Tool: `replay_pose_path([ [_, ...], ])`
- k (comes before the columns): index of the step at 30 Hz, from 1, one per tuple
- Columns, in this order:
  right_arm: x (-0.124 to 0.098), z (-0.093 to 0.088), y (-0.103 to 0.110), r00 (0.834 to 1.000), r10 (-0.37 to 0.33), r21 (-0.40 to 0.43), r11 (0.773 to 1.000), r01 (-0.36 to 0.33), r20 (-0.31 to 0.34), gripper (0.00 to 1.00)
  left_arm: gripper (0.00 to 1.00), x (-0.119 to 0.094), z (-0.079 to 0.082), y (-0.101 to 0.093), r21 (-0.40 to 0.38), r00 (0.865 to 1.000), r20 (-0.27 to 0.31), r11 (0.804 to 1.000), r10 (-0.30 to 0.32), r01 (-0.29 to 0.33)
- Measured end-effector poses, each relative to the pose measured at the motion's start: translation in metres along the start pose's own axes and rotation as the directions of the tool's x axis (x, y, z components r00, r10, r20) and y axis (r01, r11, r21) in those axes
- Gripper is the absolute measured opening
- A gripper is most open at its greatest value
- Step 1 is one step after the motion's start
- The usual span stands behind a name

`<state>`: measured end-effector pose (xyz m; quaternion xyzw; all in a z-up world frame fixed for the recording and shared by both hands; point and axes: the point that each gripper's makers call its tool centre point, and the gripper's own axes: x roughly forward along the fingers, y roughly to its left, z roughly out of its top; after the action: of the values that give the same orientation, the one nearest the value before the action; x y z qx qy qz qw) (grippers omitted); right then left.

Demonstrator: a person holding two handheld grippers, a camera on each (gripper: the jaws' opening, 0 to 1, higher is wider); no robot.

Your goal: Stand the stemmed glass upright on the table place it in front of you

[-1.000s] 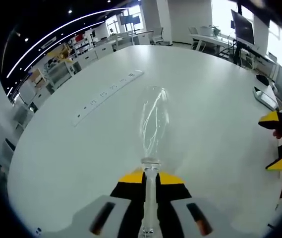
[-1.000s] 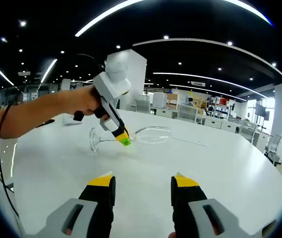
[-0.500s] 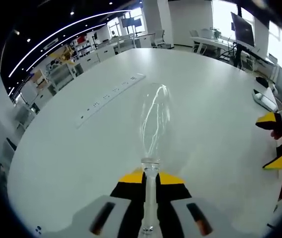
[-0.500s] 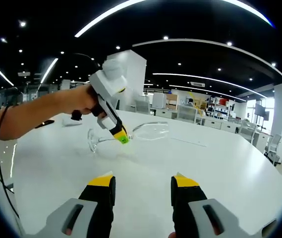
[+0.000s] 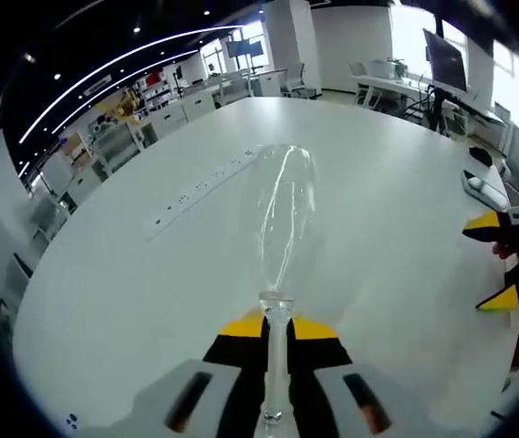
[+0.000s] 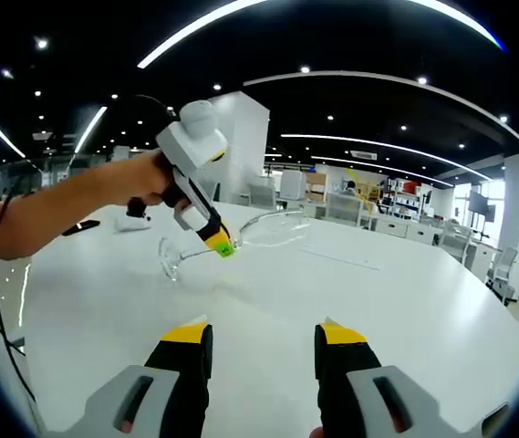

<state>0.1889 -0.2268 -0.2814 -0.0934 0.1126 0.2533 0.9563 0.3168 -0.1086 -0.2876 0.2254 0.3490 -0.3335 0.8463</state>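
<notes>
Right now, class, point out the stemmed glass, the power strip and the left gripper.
stemmed glass [image 5: 286,214], left gripper view, on its bowl
power strip [image 5: 206,181], left gripper view, mid-length
left gripper [image 6: 223,245], right gripper view, at its fingers

Clear stemmed glass [image 5: 284,219], tilted near-horizontal above the white table [image 5: 131,274], stem between jaws.

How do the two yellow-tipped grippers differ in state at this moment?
The left gripper is shut on the stem of the clear stemmed glass, while the right gripper is open and holds nothing. In the right gripper view, the left gripper carries the glass tilted, bowl higher than base, over the white table, while the right gripper is apart from the glass. Both have yellow tips on black jaws.
</notes>
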Motion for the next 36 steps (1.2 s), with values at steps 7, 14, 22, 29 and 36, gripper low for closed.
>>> replay_pose_path([
  [7, 0.0, 0.0, 0.0, 1.0, -0.001, 0.0, 1.0, 0.001, -0.001, 0.48, 0.07, -0.006, 0.001, 0.001, -0.002, 1.0, 0.011, 1.0, 0.006, -0.006],
  [14, 0.001, 0.001, -0.001, 1.0, -0.001, -0.001, 1.0, 0.001, -0.002, 0.48, 0.07, -0.01, 0.003, 0.003, -0.009, 1.0, 0.028, 1.0, 0.012, -0.012],
  [22, 0.002, 0.0, -0.001, 1.0, -0.001, -0.003, 1.0, 0.001, -0.006, 0.48, 0.07, -0.017, 0.006, 0.005, -0.02, 0.998, 0.062, 1.0, 0.024, -0.023],
  [29, 0.002, 0.0, -0.002, 1.0, -0.002, -0.002, 1.0, 0.002, -0.006, 0.48, 0.07, -0.024, 0.009, 0.007, -0.029, 0.994, 0.101, 0.999, 0.03, -0.027],
  [36, 0.002, 0.0, -0.003, 1.0, -0.003, -0.002, 1.0, 0.003, -0.007, 0.48, 0.07, -0.028, 0.01, 0.011, -0.034, 0.993, 0.111, 0.999, 0.04, -0.036],
])
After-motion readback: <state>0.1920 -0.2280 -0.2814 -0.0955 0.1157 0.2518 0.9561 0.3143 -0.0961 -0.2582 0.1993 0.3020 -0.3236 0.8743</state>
